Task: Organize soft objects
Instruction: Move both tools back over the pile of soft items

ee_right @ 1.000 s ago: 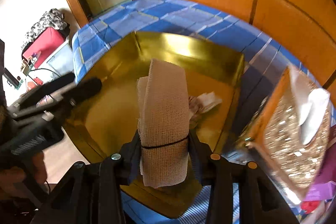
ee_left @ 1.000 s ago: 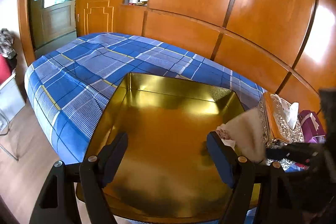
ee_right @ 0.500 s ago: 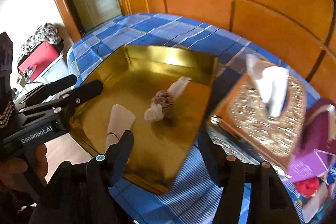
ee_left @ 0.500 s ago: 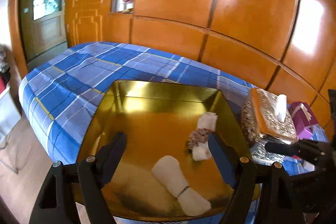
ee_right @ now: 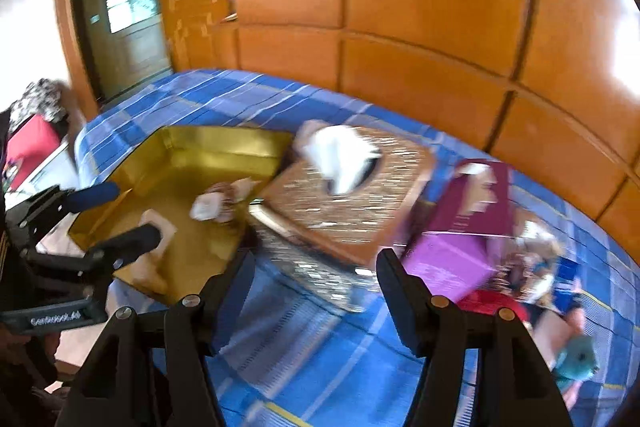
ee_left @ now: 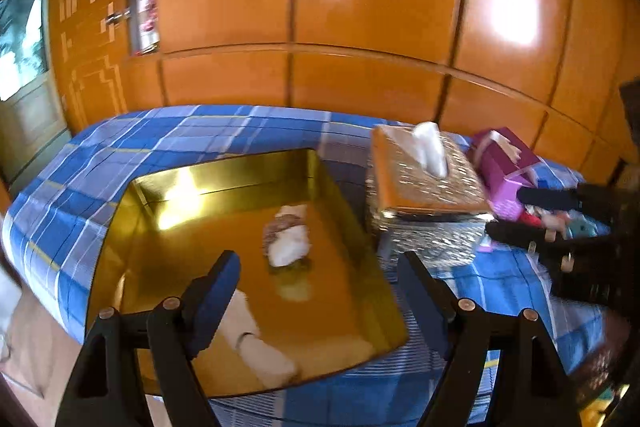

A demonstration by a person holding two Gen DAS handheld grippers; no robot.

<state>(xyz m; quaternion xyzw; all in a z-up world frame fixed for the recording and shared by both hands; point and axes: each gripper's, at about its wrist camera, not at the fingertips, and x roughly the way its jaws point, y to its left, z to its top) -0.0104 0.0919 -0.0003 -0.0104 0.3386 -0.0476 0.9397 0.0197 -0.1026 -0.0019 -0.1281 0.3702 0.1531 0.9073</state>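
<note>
A gold tray [ee_left: 224,183] [ee_right: 208,151] lies on the blue plaid bed. In it lie a rolled white cloth with a black band [ee_left: 256,343] [ee_right: 154,259] and a white and brown bundle [ee_left: 286,239] [ee_right: 218,203]. My left gripper [ee_left: 320,271] is open and empty above the tray's near side. My right gripper [ee_right: 314,267] is open and empty over the bed, right of the tray, facing a pile of soft toys [ee_right: 532,267] with a teal one [ee_right: 576,359]. The right gripper also shows at the right of the left wrist view [ee_left: 516,215].
A glittery tissue box [ee_left: 424,183] [ee_right: 348,203] stands right of the tray. A purple box [ee_left: 504,163] [ee_right: 460,227] lies beyond it. Wooden wardrobe panels [ee_left: 360,7] back the bed. A red bag [ee_right: 28,143] sits on the floor at the left.
My right gripper opened and left the rolled cloth in the tray, then swung right toward the purple box and toys. My left gripper's view panned right.
</note>
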